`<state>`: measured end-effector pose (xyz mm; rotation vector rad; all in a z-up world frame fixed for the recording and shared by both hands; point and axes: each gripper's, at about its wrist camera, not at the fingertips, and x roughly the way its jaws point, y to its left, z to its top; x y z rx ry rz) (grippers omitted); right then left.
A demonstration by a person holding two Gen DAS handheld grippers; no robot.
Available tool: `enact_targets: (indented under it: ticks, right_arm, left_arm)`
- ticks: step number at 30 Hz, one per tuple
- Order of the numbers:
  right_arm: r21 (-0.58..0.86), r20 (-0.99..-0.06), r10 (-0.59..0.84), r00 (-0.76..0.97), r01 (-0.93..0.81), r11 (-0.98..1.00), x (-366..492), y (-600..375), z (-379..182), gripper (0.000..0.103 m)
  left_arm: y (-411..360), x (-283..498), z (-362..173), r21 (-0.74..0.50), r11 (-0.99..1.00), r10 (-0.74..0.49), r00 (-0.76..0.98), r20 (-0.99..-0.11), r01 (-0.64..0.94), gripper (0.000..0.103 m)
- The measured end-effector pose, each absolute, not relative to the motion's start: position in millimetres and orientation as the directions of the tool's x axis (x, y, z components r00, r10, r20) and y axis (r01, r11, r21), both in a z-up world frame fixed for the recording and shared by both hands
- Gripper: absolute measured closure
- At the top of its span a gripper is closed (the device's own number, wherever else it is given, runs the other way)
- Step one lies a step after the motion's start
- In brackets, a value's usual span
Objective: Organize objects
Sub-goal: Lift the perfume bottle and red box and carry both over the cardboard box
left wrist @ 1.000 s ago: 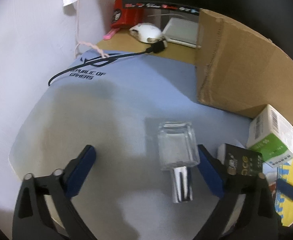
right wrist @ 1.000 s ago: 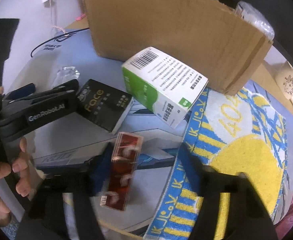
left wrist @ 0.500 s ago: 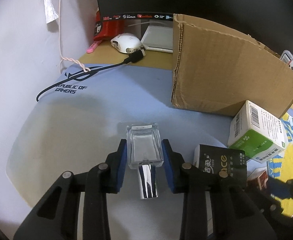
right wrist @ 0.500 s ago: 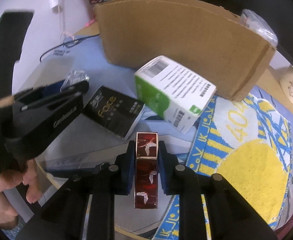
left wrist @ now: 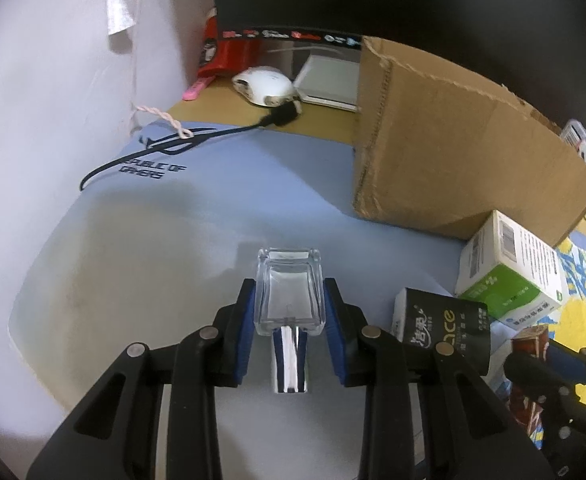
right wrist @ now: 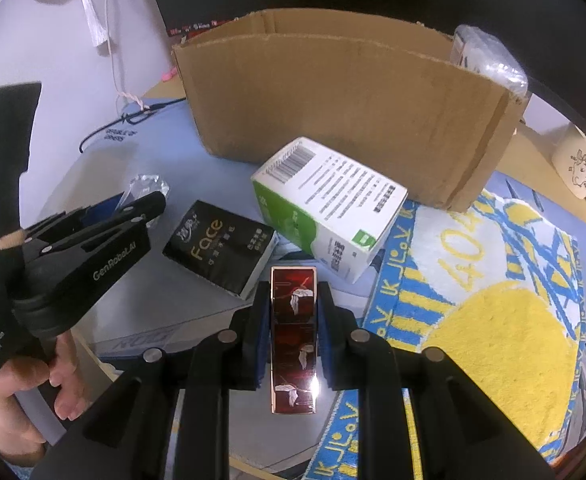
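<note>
Left gripper (left wrist: 289, 304) jaws clamped on a clear glass bottle (left wrist: 289, 294) over the blue mat (left wrist: 213, 208). Right gripper (right wrist: 293, 312) jaws closed on a dark red case (right wrist: 293, 336), near the black box (right wrist: 221, 246), green-white box (right wrist: 329, 204) and cardboard box (right wrist: 353, 112).

left gripper (left wrist: 289, 312): black plastic arms showing silver rivets, blue pads lining the fingers, white "GenRoboLAI" lettering running along its side | right gripper (right wrist: 293, 316): wearing the same black frame, rivets, blue pads | hand (right wrist: 33, 396): showing bare fingers, no glove
</note>
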<state>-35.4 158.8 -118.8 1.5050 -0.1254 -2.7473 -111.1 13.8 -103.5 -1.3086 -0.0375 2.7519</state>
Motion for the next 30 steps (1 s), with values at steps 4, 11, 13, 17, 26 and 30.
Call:
enact_targets:
  ticks: [4, 11, 13, 17, 26, 30]
  right_arm:
    - [0.111, -0.817, -0.072, -0.573, -0.033, -0.993, -33, 162, -109, 0.080]
    - [0.142, -0.776, -0.086, -0.625, -0.040, -0.989, -34, 163, -100, 0.080]
    - [0.149, -0.765, -0.090, -0.638, -0.038, -0.988, -33, 165, -96, 0.080]
    - [0.164, -0.753, -0.096, -0.651, -0.045, -0.985, -30, 171, -91, 0.080]
    - [0.216, -0.729, -0.136, -0.671, -0.037, -0.976, -29, 180, -77, 0.080]
    - [0.252, -0.701, -0.159, -0.695, -0.033, -0.967, -26, 187, -65, 0.080]
  left_arm:
    - [12, -108, -97, -0.085, -0.993, 0.114, -0.635, -0.764, -0.076, 0.073]
    - [12, -101, -84, -0.054, -0.996, 0.085, -0.682, -0.727, -0.067, 0.073]
    - [12, -99, -82, -0.037, -0.997, 0.074, -0.692, -0.718, -0.069, 0.073]
    - [14, -96, -77, -0.046, -0.995, 0.091, -0.704, -0.704, -0.083, 0.073]
    - [18, -91, -55, -0.068, -0.993, 0.114, -0.748, -0.654, -0.092, 0.073]
    - [20, -81, -37, -0.103, -0.988, 0.152, -0.793, -0.590, -0.113, 0.073]
